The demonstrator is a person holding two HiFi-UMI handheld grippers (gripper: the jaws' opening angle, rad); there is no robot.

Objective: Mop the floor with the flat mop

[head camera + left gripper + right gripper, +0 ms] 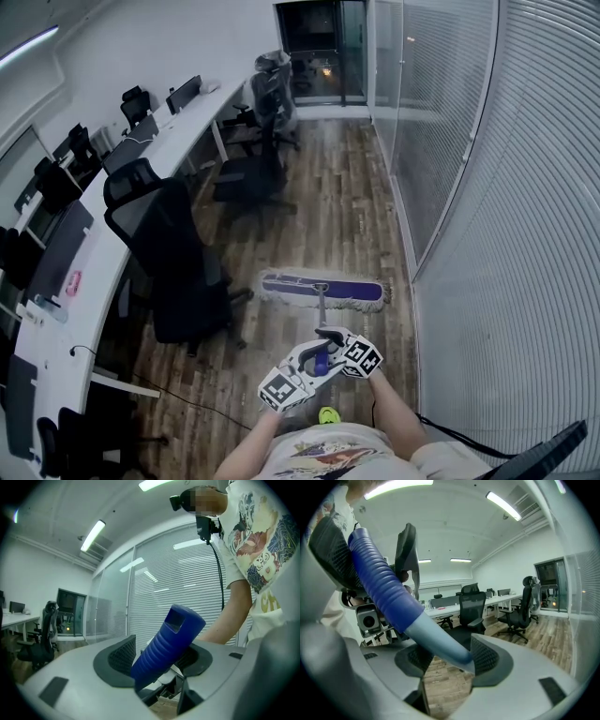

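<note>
1. The flat mop's head (pixel 323 291) lies flat on the wood floor (pixel 347 211), just right of the black office chair (pixel 173 258), between the chair and the blinded glass wall (pixel 450 187). The mop handle (pixel 322 314) runs from the head back toward the person.
2. Risk: the head's chair-side end is close to the chair's base. A sweep that way likely snags a caster or shoves the chair.
3. Risk: a cable (pixel 187 400) lies on the floor on the near side of the chair. Dragging the head back over it could catch it and tug gear off the desk (pixel 183 127).
4. Risk: both grippers are bunched at the top of the handle, so leverage looks poor. A hard push could twist the handle in the pads and tip the head off flat.
5. Risk: the head's end away from the chair is near the glass wall, so an overshoot knocks it.
6. Left gripper (pixel 161 660): jaws fairly wide, clamped on the handle's blue ribbed grip (pixel 173 634) near its end.
7. Right gripper (pixel 447 660): closed on the handle just below that grip, where the shaft turns pale. Both pads touch it.
</note>
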